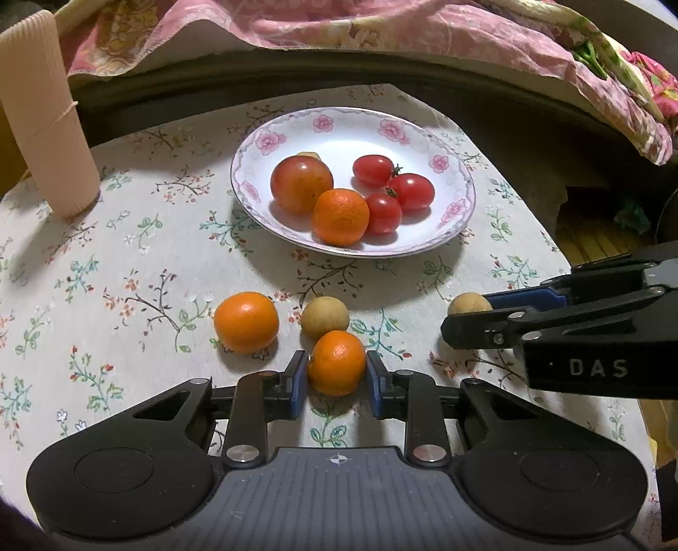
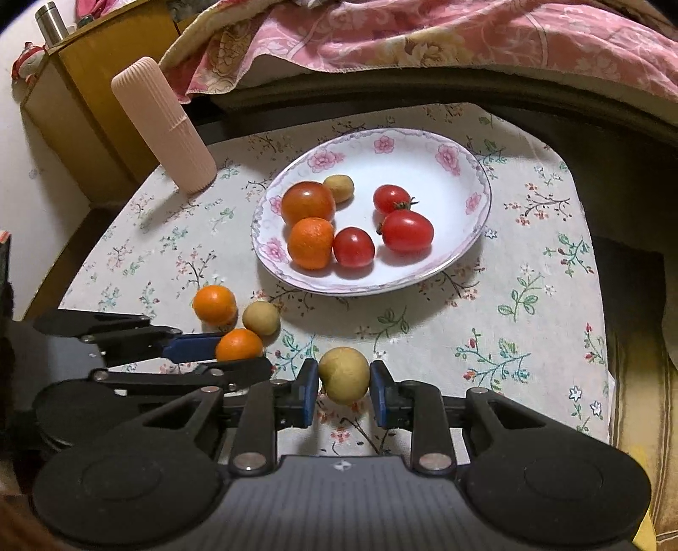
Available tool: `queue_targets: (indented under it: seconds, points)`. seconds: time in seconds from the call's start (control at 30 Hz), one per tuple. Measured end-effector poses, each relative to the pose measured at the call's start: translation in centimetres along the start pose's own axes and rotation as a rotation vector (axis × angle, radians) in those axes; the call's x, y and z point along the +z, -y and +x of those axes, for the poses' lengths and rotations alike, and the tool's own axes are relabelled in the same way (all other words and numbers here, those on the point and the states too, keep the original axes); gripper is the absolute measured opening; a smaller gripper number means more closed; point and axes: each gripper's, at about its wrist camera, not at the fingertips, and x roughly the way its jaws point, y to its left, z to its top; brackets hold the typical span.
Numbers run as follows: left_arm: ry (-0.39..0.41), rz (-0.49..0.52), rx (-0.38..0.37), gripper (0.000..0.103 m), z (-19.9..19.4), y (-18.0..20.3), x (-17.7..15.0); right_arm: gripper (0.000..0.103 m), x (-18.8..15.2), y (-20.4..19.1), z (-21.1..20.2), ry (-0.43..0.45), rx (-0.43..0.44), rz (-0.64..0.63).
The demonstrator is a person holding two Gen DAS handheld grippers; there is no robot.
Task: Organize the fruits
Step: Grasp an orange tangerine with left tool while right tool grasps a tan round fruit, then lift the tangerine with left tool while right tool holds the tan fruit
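A floral plate (image 1: 459,212) (image 2: 466,237) holds a large tomato (image 1: 301,184), an orange (image 1: 341,217), three cherry tomatoes (image 1: 412,191) and a small tan fruit (image 2: 339,187). On the cloth lie an orange (image 1: 245,322) (image 2: 215,304) and a tan fruit (image 1: 325,317) (image 2: 261,318). My left gripper (image 1: 337,377) is shut on another orange (image 1: 337,362) (image 2: 238,344) that rests on the table. My right gripper (image 2: 344,388) is shut on a tan fruit (image 2: 343,375) (image 1: 469,304), also at table level.
A ribbed beige cylinder (image 1: 46,123) (image 2: 165,127) stands at the back left of the floral tablecloth (image 1: 127,254). A pink quilt (image 1: 381,34) lies beyond the table. A wooden cabinet (image 2: 84,84) stands far left. The table edge drops off on the right.
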Motion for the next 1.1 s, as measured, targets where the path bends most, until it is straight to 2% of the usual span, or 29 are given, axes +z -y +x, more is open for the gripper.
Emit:
queue_targets:
  seconds: [0.23, 0.4, 0.57, 0.83, 0.9, 0.97, 1.1]
  points:
    - [-0.019, 0.034, 0.009, 0.036, -1.8, 0.2, -1.2, 0.029, -0.7, -0.7, 0.2, -0.032, 0.005, -0.048]
    - [-0.052, 0.027, 0.024, 0.037, -1.7, -0.4, -1.7, 0.029, -1.8, -1.5, 0.4, -0.051, 0.0, -0.111]
    - [-0.048, 0.037, 0.026, 0.037, -2.0, -0.5, -1.7, 0.029, -1.7, -1.8, 0.6, -0.055, 0.004, -0.126]
    - [-0.043, 0.056, 0.025, 0.05, -2.1, -0.2, -1.8, 0.029, -1.7, -1.9, 0.7, -0.053, 0.005, -0.134]
    - [-0.037, 0.051, 0.028, 0.053, -2.2, -0.2, -1.8, 0.031, -1.7, -1.8, 0.7, -0.058, 0.007, -0.132]
    - [-0.032, 0.049, 0.032, 0.053, -2.3, -0.3, -1.6, 0.039, -1.6, -1.8, 0.6, -0.066, 0.02, -0.123]
    - [-0.038, 0.048, 0.039, 0.054, -2.1, -0.5, -1.7, 0.042, -1.7, -1.9, 0.6, -0.065, 0.014, -0.13]
